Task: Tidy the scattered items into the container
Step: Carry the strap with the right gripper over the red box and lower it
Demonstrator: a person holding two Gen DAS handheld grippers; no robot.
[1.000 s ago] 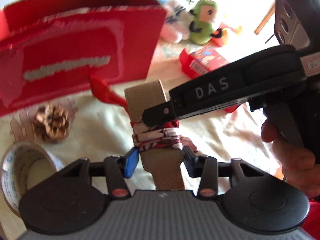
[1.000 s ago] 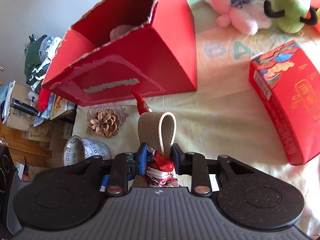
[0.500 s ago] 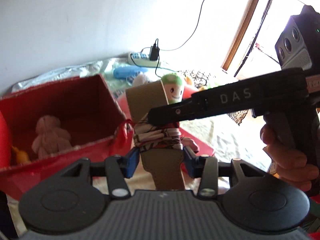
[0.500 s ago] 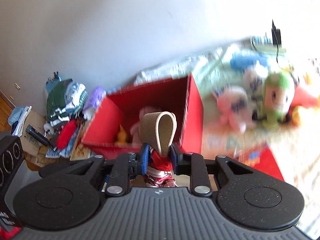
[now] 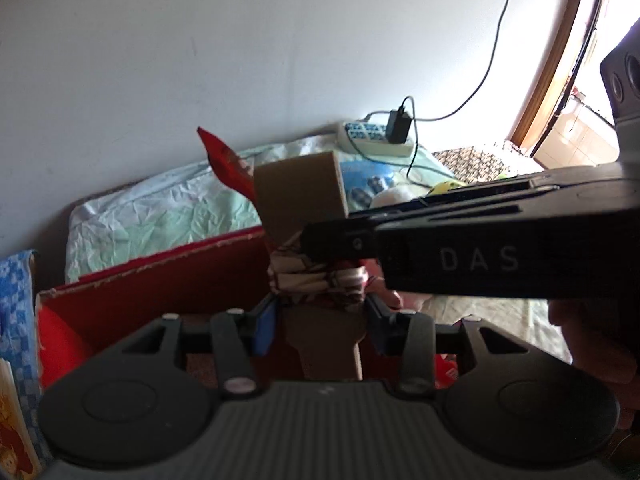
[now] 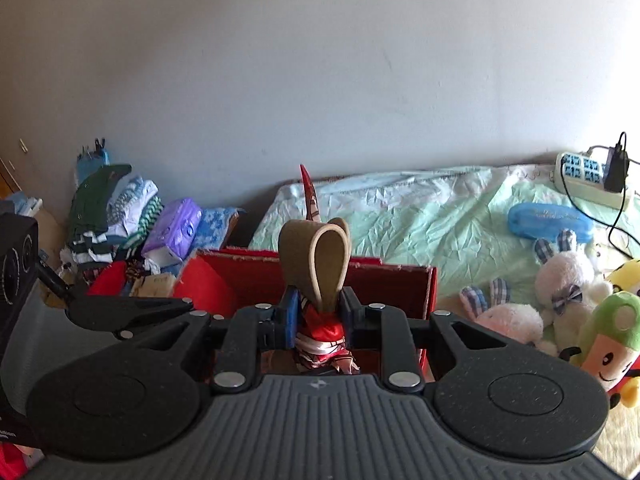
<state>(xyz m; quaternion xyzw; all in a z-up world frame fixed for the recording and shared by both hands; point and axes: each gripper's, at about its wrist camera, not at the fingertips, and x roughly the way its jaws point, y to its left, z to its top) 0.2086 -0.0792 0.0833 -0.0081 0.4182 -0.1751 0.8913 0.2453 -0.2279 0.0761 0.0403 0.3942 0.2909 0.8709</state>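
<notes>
The red cardboard box [image 6: 404, 288] stands open just beyond and below both jaws. The tan leather strap [image 5: 300, 200], bound with a red patterned scarf [image 6: 320, 332], is pinched between the left gripper [image 5: 320, 316] and the right gripper [image 6: 320, 312], both narrowly parted.

The right gripper [image 6: 319, 314] clamps a tan looped strap [image 6: 314, 262] wound with red scarf [image 6: 320, 336]. Behind it sits the red box [image 6: 394, 286], plush toys [image 6: 560, 292] to its right
</notes>
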